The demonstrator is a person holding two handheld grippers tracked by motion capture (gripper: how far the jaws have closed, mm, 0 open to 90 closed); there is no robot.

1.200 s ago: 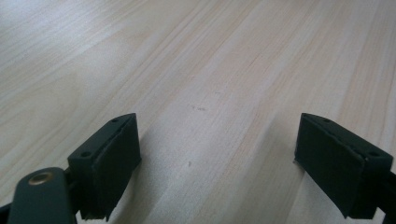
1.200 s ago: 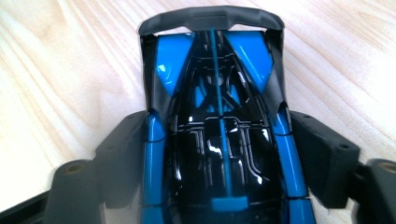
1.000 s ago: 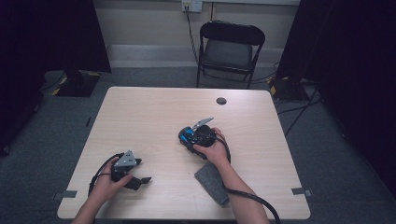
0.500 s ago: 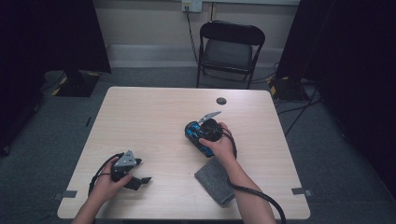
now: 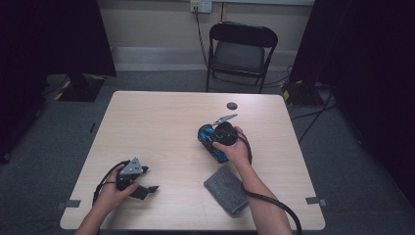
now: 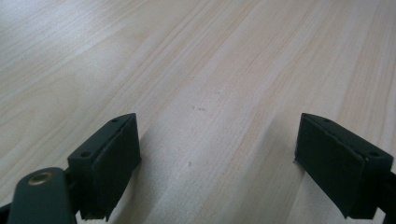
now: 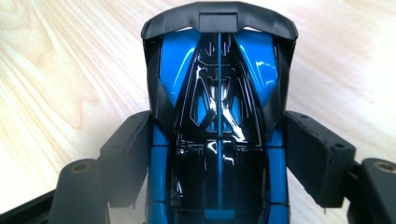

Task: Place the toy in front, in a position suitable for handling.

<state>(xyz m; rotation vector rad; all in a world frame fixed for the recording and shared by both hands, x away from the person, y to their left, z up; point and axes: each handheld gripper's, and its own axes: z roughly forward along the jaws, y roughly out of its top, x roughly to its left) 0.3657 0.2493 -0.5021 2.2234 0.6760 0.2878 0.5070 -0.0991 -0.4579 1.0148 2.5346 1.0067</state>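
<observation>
1. Blue-and-black toy car sits lengthwise between the right gripper pads, spoiler end pointing away from the tool. Both pads press its flanks; jaws stand wide because the body is wide.
2. High view: same car sticks out of the gripper's front toward the left and slightly toward the person, near mid-table. Can't tell from that view whether it touches the wood or hangs just above it.
3. Right gripper is gripped by the right hand from behind. Grey plate on top tilts up toward the far edge. Cable runs back along the forearm and off the near edge.
4. Grey felt pad lies flat on the table behind the right gripper, just beside the forearm, apart from the car.
5. Small dark round disc lies beyond the right gripper, near the far table edge, apart from everything.
6. Left gripper: jaws wide apart, nothing between them, bare wood ahead. In the high view it rests low on the table in the left hand, well apart from the car, near the person's edge.
7. Black folding chair stands past the far side of the table.
</observation>
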